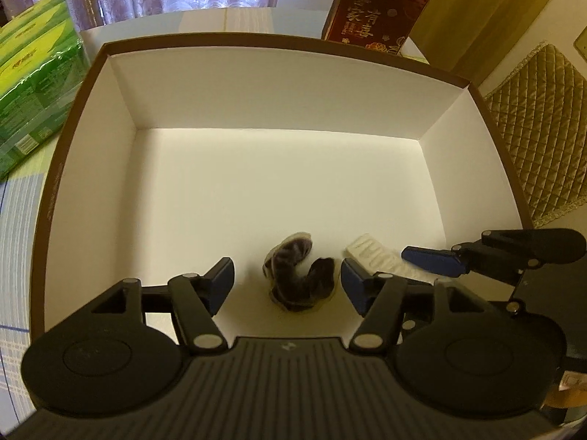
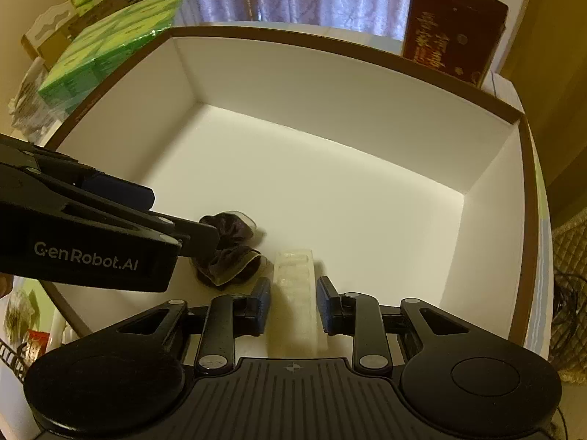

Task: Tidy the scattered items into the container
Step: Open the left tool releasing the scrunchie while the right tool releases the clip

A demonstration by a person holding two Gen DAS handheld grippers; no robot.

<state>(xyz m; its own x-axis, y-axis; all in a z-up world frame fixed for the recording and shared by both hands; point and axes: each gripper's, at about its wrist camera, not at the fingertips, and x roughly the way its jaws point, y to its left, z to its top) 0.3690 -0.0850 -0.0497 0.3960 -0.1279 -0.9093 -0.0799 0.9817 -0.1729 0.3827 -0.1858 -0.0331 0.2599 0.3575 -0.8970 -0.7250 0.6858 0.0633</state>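
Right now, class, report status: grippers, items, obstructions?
Left gripper open over scrunchie. Right gripper open around white tray. Both inside box. Nothing blocking.

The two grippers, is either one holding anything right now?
No. The left gripper is open around the scrunchie; the right gripper is open around the white tray.

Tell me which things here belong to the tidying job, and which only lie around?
Belong to the job:
- box
- dark scrunchie inside it
- white ridged piece inside it

Only lying around:
- green packs
- red carton
- quilted cushion
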